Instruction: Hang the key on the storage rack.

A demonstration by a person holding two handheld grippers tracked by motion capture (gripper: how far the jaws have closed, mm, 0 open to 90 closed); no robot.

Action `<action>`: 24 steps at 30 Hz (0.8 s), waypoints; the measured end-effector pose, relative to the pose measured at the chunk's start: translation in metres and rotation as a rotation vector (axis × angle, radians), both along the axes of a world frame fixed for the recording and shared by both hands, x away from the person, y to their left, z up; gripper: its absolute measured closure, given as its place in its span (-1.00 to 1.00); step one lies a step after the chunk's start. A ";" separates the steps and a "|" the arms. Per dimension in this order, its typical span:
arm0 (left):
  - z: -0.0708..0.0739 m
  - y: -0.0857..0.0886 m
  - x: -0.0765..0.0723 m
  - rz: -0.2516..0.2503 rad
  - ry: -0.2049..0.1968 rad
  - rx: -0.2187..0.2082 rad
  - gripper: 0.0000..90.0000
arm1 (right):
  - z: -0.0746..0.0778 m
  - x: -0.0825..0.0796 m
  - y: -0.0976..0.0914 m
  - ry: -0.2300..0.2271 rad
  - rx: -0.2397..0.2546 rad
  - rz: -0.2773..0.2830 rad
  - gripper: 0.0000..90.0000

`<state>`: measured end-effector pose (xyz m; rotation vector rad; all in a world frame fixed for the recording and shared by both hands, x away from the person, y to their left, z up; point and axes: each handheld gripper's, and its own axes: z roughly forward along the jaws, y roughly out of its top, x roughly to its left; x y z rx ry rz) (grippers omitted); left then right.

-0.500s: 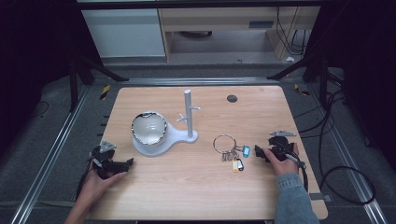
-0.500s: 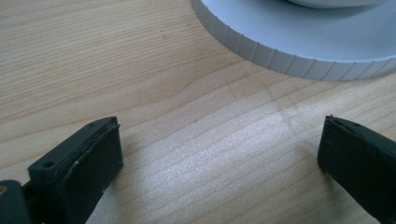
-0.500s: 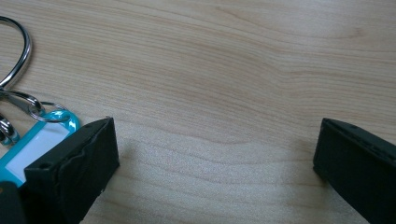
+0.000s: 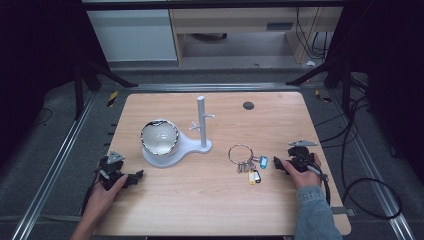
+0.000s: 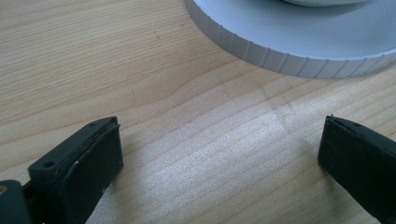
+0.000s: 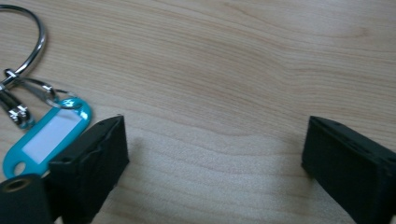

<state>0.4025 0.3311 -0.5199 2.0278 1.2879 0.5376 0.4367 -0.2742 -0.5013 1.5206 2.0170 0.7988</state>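
High view: key ring (image 4: 241, 153) with tags lies flat on table (image 4: 210, 205), just beside right gripper (image 4: 283, 165), on its left; left gripper (image 4: 134, 177) well apart. Both grippers released, jaws wide, nothing between. Right gripper view: teal plastic tag (image 6: 44, 135) near left jaw, thin steel ring beyond. White ribbed stand (image 4: 170, 152) carries glossy bowl (image 4: 159, 137).

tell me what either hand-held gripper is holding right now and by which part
Nothing is held. The right hand-held gripper stands open over bare table beside the key ring; the left hand-held gripper is open too.
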 end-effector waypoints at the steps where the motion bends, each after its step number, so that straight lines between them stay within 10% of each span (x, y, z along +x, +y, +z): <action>1: 0.000 0.000 0.000 -0.001 0.001 0.003 -1.00 | 0.003 -0.001 0.001 0.017 -0.007 0.017 -0.63; 24: 0.000 0.005 0.001 0.023 0.002 0.006 -1.00 | 0.052 0.003 0.054 0.161 -0.127 0.408 0.65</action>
